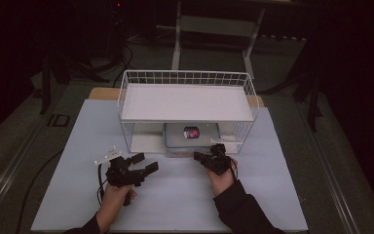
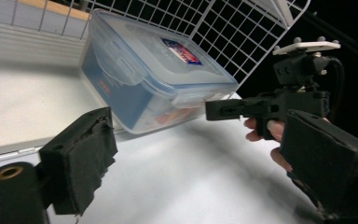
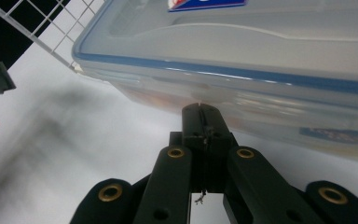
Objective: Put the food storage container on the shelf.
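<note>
A clear plastic container (image 1: 192,138) with a blue-edged lid and a red-and-blue label stands under the shelf of a white wire rack (image 1: 185,78). My right gripper (image 1: 198,156) is shut, jaws pressed together with nothing between them. In the right gripper view its tip (image 3: 200,112) points at the container's (image 3: 242,51) side wall just below the lid rim; I cannot tell whether it touches. My left gripper (image 1: 144,163) is open and holds nothing, left of the right one. In the left gripper view its jaws (image 2: 200,154) frame the container (image 2: 144,79) and the right gripper (image 2: 214,110).
The rack's white shelf board (image 1: 185,102) covers the container from above, and wire mesh walls close its sides. A pale mat (image 1: 175,195) covers the table in front of the rack. Dark stands and cables lie beyond the table.
</note>
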Motion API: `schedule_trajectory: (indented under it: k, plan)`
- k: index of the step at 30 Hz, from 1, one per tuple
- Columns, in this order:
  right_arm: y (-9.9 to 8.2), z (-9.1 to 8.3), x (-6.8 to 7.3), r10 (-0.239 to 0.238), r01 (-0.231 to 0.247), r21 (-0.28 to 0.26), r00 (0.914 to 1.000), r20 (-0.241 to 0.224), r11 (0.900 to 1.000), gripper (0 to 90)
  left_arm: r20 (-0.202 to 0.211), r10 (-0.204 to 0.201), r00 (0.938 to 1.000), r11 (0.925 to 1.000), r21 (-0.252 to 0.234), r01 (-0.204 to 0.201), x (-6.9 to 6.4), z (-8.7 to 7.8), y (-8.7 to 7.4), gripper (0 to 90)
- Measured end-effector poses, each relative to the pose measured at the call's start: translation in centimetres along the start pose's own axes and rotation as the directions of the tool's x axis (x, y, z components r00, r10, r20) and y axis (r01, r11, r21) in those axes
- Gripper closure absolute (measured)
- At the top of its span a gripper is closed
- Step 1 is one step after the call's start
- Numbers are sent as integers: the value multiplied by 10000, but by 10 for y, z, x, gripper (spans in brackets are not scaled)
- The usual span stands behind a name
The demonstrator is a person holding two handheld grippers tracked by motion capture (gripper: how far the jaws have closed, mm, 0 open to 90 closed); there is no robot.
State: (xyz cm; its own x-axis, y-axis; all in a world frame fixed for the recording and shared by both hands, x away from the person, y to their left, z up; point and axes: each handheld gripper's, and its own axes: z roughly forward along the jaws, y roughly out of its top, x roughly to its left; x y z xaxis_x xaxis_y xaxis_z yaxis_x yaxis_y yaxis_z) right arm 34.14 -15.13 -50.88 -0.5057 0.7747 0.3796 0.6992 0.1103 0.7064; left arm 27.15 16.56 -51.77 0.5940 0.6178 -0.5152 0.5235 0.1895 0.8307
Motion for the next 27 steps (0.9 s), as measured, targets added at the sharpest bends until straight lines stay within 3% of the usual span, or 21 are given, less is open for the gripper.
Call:
schedule_trajectory:
  k: [6, 11, 27]
  plan:
    - [8, 11, 3, -13, 14, -64, 9999, 146, 10000, 900, -55, 221, 9997, 9997, -59, -221, -2, 0, 0, 22]
    - [14, 16, 2, 86, -83, -118, 9995, 311, 9999, 900, -119, 645, 9978, 9979, 23, -645, -6, 0, 0, 20]
    - [29, 32, 0, 375, -357, -331, 9978, 550, 9988, 900, -136, 674, 9976, 9977, 82, -673, -6, 1, -1, 20]
